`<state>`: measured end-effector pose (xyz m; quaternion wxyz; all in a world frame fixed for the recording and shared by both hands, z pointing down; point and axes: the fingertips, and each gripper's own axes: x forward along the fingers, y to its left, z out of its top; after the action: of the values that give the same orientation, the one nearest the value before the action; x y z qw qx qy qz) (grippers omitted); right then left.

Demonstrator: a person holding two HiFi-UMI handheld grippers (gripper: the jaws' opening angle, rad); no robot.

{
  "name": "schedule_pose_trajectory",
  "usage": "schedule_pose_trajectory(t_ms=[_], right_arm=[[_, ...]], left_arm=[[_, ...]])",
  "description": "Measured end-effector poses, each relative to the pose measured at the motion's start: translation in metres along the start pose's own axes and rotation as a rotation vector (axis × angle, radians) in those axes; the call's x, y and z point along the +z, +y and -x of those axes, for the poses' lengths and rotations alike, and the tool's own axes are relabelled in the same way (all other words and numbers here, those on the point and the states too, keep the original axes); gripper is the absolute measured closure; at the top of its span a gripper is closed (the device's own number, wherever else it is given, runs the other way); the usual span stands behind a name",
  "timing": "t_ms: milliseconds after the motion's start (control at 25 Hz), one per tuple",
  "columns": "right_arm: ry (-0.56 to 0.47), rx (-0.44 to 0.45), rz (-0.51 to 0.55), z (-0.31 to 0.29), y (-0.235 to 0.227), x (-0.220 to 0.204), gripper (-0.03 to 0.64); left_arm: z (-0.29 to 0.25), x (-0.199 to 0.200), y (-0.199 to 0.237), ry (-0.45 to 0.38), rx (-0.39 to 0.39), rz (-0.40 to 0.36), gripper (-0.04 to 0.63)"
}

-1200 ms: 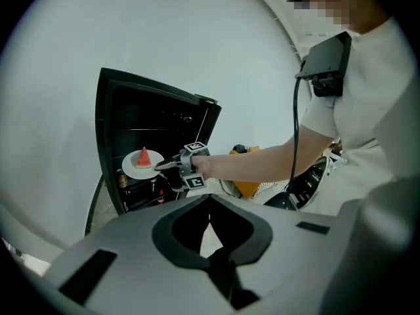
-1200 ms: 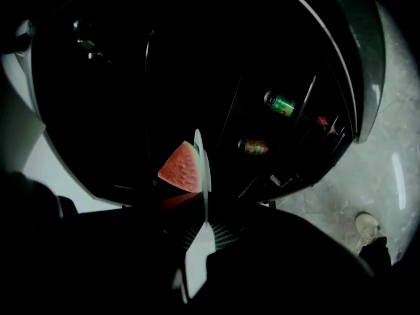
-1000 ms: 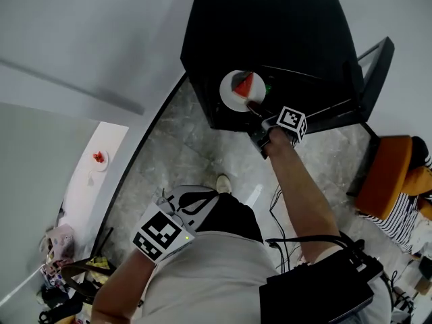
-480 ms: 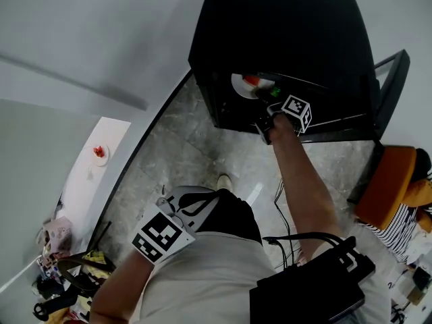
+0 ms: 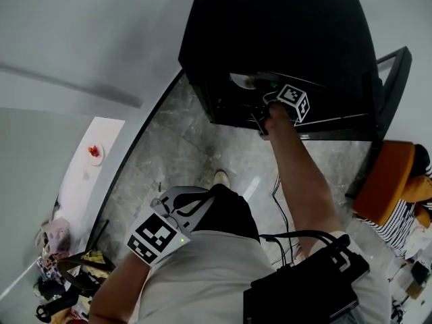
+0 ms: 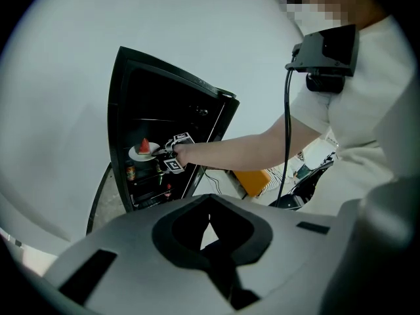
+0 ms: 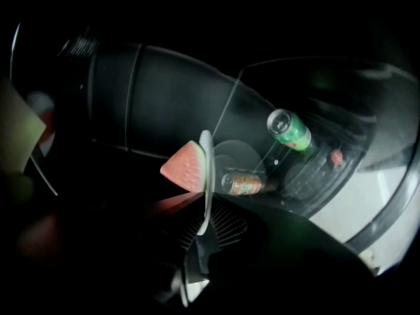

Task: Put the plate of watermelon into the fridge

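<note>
The fridge (image 5: 283, 39) is glossy black. The floor (image 5: 182, 147) looks like polished grey stone. The plate (image 7: 208, 166) is smooth, glazed white; the green can (image 7: 289, 128) shiny metal. The left tongs (image 6: 210, 231) are matt grey plastic.

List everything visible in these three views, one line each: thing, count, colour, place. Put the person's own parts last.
black fridge: one, black, ahead, door open
white round plate: one, white, in the fridge opening, rim pinched by the right gripper
red watermelon wedge: one, red, on that plate
green drink can: one, green, in the fridge beyond the plate
brown drink can: one, brown, nearer the plate than the green one
small white dish: one, white with something red on it, on the white counter at left
orange seat: one, orange, right of the fridge
grey stone floor: one, grey, underfoot
right gripper: one, dark, shut on the plate's rim
left gripper: one, grey, held back at the waist, jaws together, empty
</note>
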<state>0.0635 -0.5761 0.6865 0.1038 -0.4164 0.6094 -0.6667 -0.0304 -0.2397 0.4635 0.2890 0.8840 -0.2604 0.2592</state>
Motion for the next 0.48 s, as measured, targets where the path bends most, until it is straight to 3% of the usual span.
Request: schedule_pose_trajectory(t_ms=[200, 480], right_arm=[[-0.015, -0.028, 0.126, 0.0, 0.002, 0.002, 0.576], [0.052, -0.136, 0.495, 0.0, 0.009, 0.004, 0.498]], left_arm=[[-0.001, 0.0, -0.001, -0.004, -0.009, 0.013, 0.583], [-0.002, -0.006, -0.003, -0.001, -0.022, 0.03, 0.583]])
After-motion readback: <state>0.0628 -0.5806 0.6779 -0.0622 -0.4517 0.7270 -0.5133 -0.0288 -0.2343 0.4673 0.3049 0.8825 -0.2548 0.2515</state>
